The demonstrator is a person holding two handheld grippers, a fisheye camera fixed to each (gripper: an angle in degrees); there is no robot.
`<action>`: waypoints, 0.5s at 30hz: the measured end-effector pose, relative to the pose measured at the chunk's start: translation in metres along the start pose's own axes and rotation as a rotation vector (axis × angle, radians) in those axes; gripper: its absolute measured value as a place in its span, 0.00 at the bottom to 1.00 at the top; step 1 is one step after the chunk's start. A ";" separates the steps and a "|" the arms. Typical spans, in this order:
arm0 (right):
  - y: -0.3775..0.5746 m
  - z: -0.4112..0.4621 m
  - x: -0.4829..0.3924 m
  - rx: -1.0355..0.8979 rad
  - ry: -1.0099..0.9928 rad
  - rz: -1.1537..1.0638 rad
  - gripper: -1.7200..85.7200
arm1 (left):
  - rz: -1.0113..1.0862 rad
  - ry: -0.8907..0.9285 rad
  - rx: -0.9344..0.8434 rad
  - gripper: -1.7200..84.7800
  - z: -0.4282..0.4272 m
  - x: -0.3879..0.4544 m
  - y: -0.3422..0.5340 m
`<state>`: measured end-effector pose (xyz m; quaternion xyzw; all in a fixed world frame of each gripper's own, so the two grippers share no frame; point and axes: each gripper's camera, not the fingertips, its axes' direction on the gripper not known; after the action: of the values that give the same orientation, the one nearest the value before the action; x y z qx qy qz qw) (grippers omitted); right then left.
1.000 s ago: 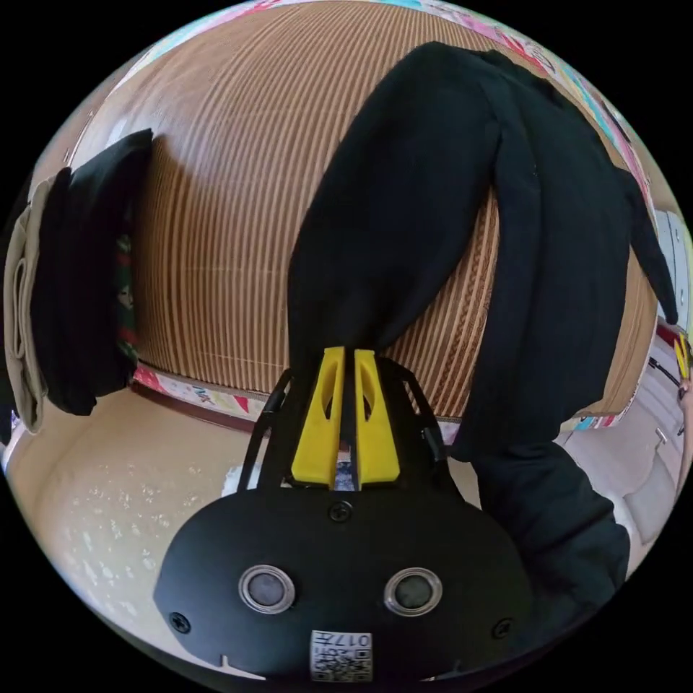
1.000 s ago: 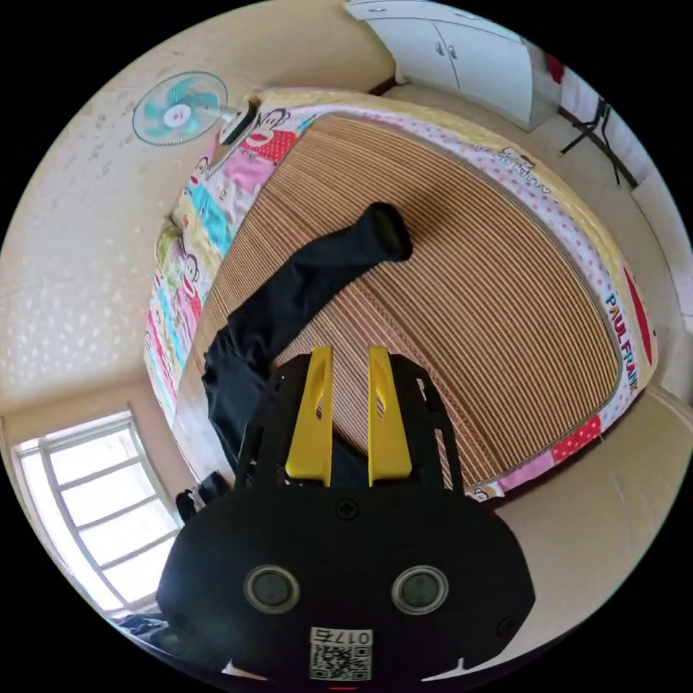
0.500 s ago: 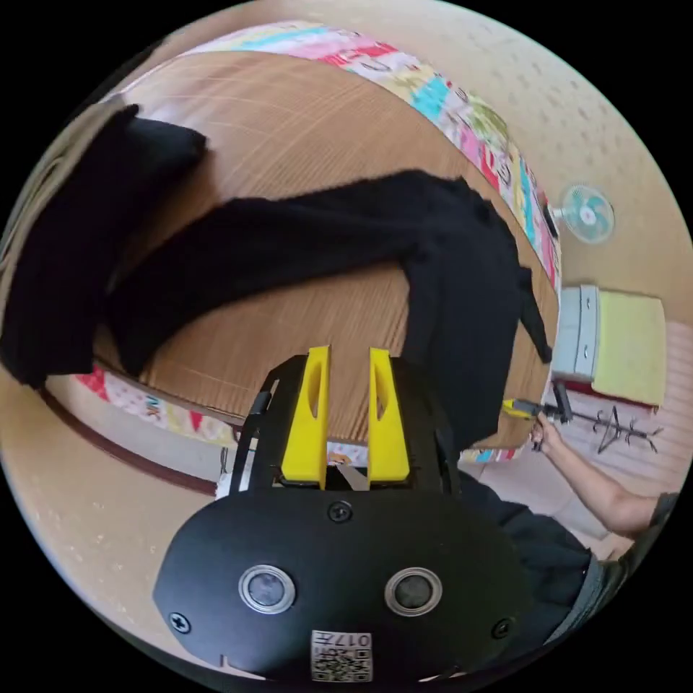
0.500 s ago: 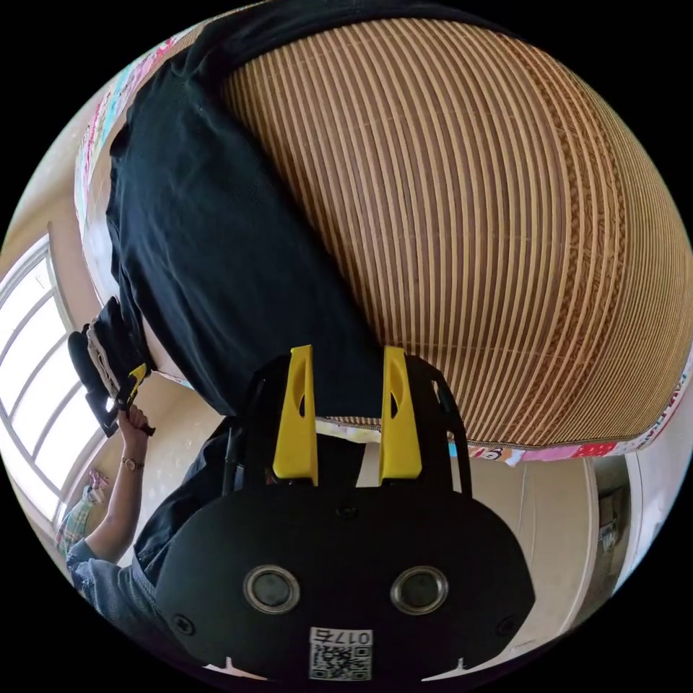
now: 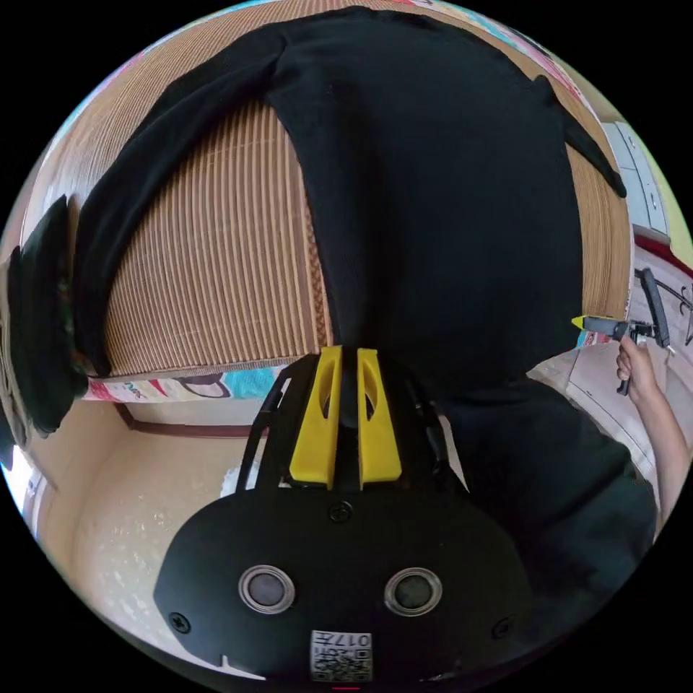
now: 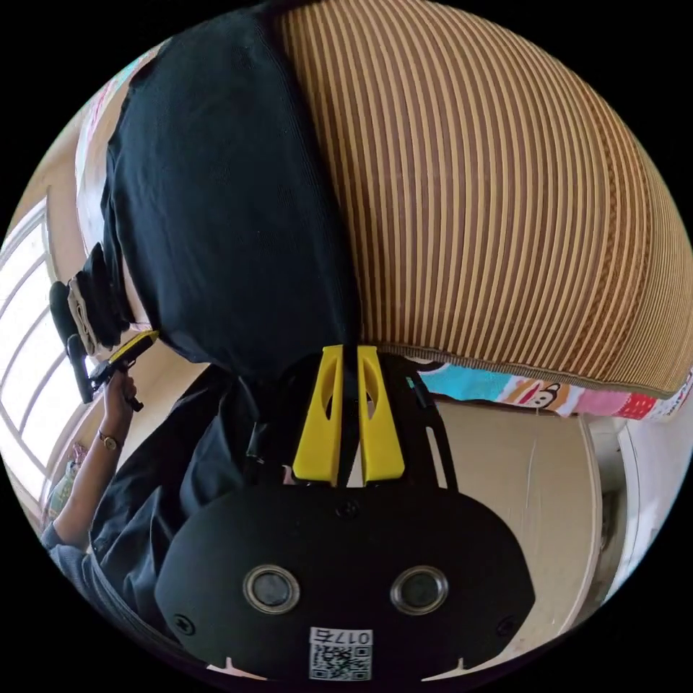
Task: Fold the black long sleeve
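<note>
Left gripper view
Left gripper (image 5: 345, 354): yellow jaws nearly together on the hem corner of the black long sleeve (image 5: 433, 216), at the bamboo mat's (image 5: 216, 274) near edge; I judge this pins one corner so the hem can be pulled straight.
Garment: body lies flat on the mat, one sleeve (image 5: 144, 195) trailing out to the mat's side.
Right gripper (image 5: 599, 326): at the hem's other corner, in the person's hand (image 5: 635, 364).

Right gripper view
Right gripper (image 6: 346, 354): jaws pinched on the shirt's (image 6: 224, 216) hem edge, at the mat's (image 6: 505, 202) near edge.
Left gripper (image 6: 123, 354): at the far hem corner.
Look: plain matte black, fairly smooth, hem hanging slightly past the mat's edge.
</note>
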<state>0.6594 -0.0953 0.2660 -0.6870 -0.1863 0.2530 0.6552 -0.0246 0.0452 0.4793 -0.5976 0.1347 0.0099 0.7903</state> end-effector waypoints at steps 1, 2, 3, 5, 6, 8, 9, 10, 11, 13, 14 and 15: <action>0.011 -0.006 0.021 0.077 -0.109 0.063 0.07 | -0.026 0.021 0.002 0.05 -0.003 -0.010 0.006; 0.021 -0.013 0.048 0.161 -0.256 0.146 0.07 | -0.084 0.072 0.017 0.04 -0.010 -0.032 0.020; 0.026 -0.018 0.063 0.213 -0.350 0.183 0.07 | -0.140 0.145 0.036 0.03 -0.017 -0.054 0.034; 0.038 -0.037 0.117 0.423 -0.680 0.270 0.09 | -0.263 0.269 0.043 0.02 -0.025 -0.089 0.055; 0.038 -0.042 0.129 0.466 -0.738 0.287 0.10 | -0.373 0.342 0.036 0.02 -0.027 -0.113 0.070; 0.034 -0.064 0.171 0.605 -0.873 0.344 0.12 | -0.494 0.480 0.058 0.02 -0.032 -0.143 0.092; 0.031 -0.070 0.179 0.629 -0.894 0.350 0.13 | -0.552 0.579 0.099 0.01 -0.035 -0.160 0.107; 0.023 -0.080 0.195 0.665 -0.925 0.364 0.13 | -0.579 0.621 0.124 0.01 -0.038 -0.167 0.115; 0.014 -0.089 0.208 0.695 -0.948 0.379 0.14 | -0.625 0.693 0.173 0.01 -0.042 -0.180 0.128; -0.002 -0.099 0.226 0.730 -0.979 0.406 0.15 | -0.662 0.788 0.220 0.01 -0.046 -0.194 0.143; -0.015 -0.105 0.235 0.739 -0.987 0.414 0.16 | -0.678 0.831 0.210 0.01 -0.045 -0.201 0.149; -0.021 -0.107 0.239 0.740 -0.984 0.413 0.16 | -0.687 0.840 0.167 0.01 -0.044 -0.204 0.152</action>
<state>0.9161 -0.0398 0.2638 -0.2415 -0.2291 0.7064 0.6246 -0.2572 0.0768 0.3707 -0.4949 0.2362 -0.4990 0.6710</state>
